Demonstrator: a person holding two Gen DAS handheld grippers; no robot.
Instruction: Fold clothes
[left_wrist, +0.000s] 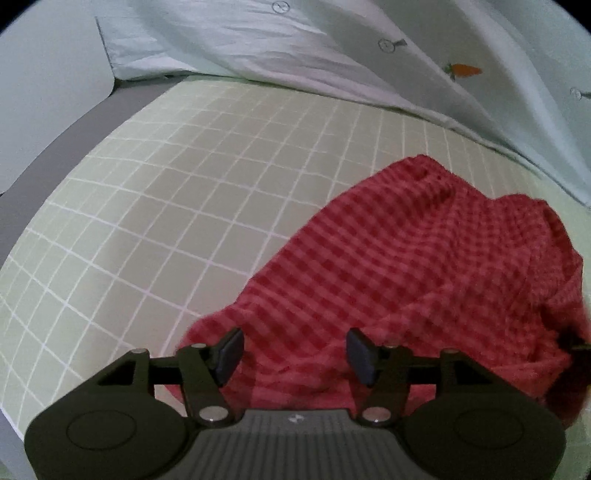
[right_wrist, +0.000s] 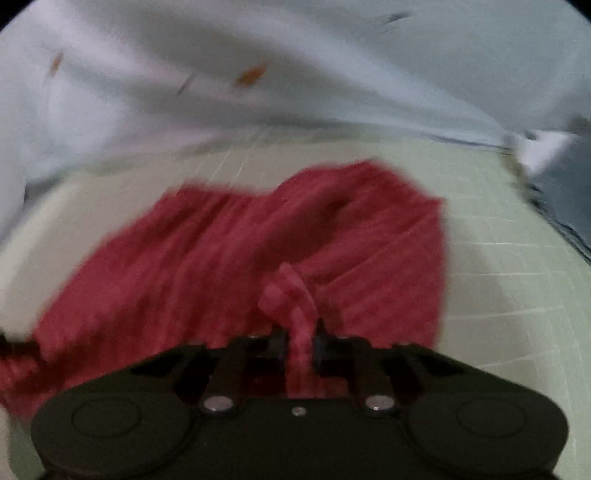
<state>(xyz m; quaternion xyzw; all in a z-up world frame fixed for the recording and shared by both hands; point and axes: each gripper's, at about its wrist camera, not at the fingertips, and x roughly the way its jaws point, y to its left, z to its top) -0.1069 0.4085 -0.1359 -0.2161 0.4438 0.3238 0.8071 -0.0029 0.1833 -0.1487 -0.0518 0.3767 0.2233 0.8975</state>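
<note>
The jaws of the left gripper (left_wrist: 294, 356) stand apart, its two dark pads clear of each other with red checked cloth (left_wrist: 424, 280) lying below and beyond the gap, no pad pressing on it; the jaws of the right gripper (right_wrist: 301, 341) are drawn nearly together and pinch a narrow bunched strip of the same cloth (right_wrist: 258, 251), which sticks up between them and curls over to the left. The cloth lies crumpled on a pale green sheet with a white grid (left_wrist: 155, 206). In the left wrist view its long axis runs on a slant from the gripper at the lower middle up toward the right, ending in a rumpled peak, and its check pattern is sharp there. In the right wrist view, which is blurred, the cloth spreads wider than deep, from the lower left edge across to a fairly straight edge on the right, and the pattern is smeared out. A light blue-white quilt printed with small carrots (left_wrist: 465, 69) lies bunched along the far side of the sheet in both views. Only the left wrist view shows the sheet's bare left half.
</note>
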